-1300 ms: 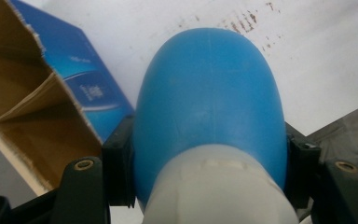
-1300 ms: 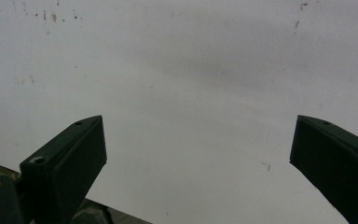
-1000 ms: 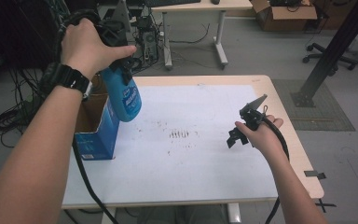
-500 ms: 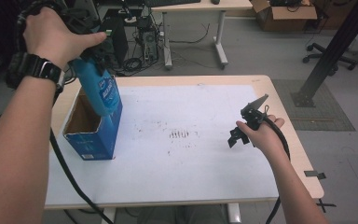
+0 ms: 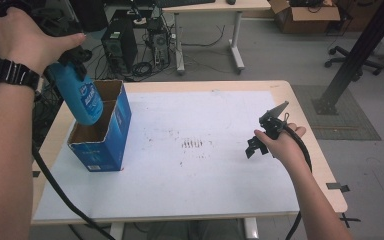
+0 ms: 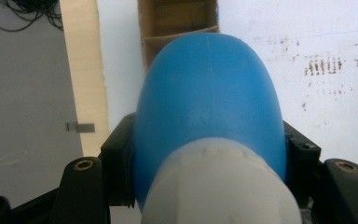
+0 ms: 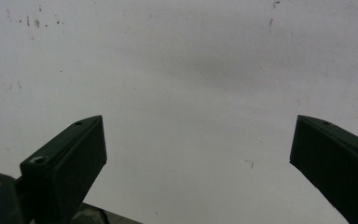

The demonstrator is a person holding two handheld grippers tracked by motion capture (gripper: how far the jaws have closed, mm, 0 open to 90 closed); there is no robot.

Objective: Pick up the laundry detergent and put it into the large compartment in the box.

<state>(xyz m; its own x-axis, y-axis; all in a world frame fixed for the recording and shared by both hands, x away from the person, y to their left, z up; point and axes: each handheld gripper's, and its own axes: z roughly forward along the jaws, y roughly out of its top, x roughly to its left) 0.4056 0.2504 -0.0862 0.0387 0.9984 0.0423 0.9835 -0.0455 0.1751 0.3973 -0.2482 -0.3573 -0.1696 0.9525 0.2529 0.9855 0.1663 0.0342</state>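
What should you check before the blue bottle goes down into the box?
1. Left gripper clamped on bottle: ok.
2. Box upright, top open: ok.
3. Bottle over the opening: ok, above its far end.
4. Bottle straight up and down: not ok, tilted.
5. Room inside box: cannot tell; a cardboard divider shows in the left gripper view.
6. Right gripper out of the way: ok, open over the bare table.

A bottle (image 5: 82,97) hangs above the open box (image 5: 102,131) at the table's (image 5: 300,100) left; the right gripper (image 5: 266,134) sits well right of the box.
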